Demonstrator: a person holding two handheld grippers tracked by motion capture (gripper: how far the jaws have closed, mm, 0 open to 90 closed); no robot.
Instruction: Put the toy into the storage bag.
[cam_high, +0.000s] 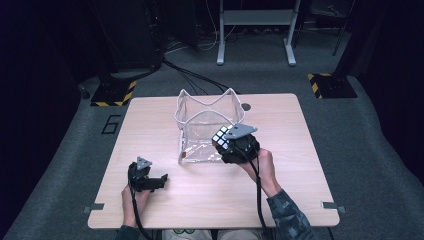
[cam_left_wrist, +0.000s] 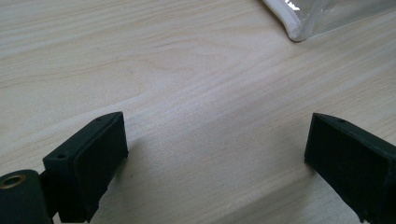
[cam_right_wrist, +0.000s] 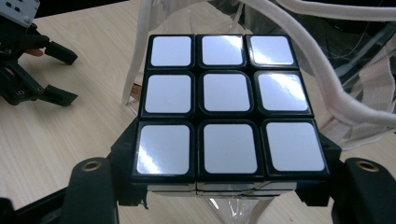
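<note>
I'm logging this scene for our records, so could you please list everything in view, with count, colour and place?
Puzzle cube: one, black body with white stickers facing the right gripper view, held between the right gripper's jaws at the bag's near right edge.
Clear bag: one, transparent with white trim, open-topped, at the table's middle.
Table: one, light wood, on a grey floor.
Metal stand: one, grey, on the floor beyond the table.
Striped floor bases: two, black and yellow, beyond the far table corners.
Left gripper: one, black, jaws open, near left of the table.
Right gripper: one, black, shut on the cube.
</note>
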